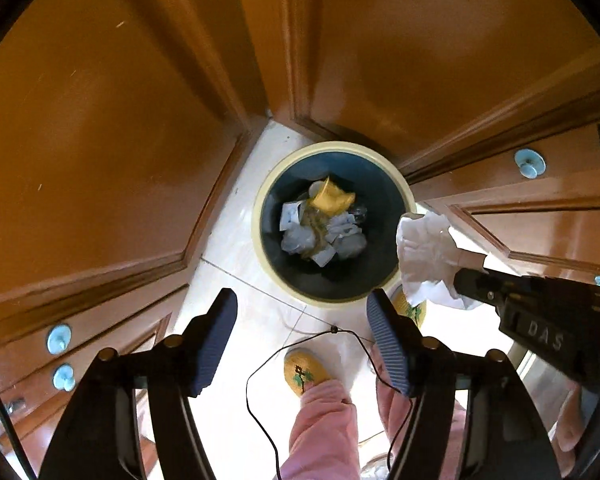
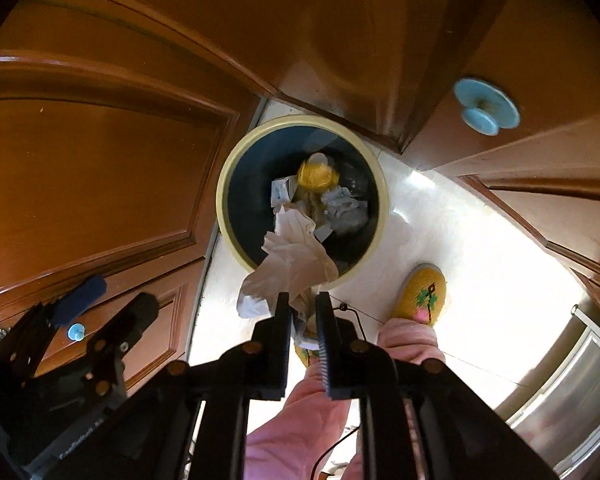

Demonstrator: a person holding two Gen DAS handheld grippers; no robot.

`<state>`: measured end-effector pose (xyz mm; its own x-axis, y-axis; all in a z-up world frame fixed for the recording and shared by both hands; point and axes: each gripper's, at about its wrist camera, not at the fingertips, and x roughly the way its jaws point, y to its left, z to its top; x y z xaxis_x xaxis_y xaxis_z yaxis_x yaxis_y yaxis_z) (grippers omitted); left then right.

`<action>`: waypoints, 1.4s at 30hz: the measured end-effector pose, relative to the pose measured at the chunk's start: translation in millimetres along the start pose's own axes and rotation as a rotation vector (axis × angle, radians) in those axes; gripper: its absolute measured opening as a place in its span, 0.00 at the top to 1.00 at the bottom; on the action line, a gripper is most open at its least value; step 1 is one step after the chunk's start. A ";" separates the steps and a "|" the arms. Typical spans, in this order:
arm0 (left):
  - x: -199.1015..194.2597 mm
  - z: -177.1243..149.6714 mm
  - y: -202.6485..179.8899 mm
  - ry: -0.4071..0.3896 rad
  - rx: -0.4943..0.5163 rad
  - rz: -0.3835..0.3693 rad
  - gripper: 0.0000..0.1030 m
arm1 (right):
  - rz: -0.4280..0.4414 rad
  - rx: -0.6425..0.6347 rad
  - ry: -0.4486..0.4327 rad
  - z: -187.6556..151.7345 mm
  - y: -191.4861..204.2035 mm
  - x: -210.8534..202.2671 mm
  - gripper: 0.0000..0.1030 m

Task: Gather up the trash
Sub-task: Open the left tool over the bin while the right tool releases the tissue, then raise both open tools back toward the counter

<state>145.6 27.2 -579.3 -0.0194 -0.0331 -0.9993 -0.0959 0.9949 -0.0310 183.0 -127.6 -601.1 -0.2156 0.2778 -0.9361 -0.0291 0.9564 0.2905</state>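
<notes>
While hanging over the bin [image 2: 236,168] at frame centre, right tool [image 2: 303,298] pinching crumpled tissue [image 2: 288,256], wad trailing up-frame across the near rim; left tool [image 1: 302,312] spread, empty, rim just beyond its tips; release likely drops it inside.

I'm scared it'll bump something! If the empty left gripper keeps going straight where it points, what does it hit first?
Probably the near rim of the trash bin, or the floor just before it; depth is unclear. The left gripper is open.
</notes>
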 end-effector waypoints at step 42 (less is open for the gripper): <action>-363.4 -72.2 17.0 -0.510 0.072 -0.077 0.19 | 0.001 -0.191 -0.470 -160.4 79.7 -331.3 0.61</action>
<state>79.2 49.2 -215.1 0.4740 -0.0735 -0.8774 -0.0088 0.9961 -0.0883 95.6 -157.7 -236.0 0.2460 0.3314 -0.9109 -0.2163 0.9348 0.2817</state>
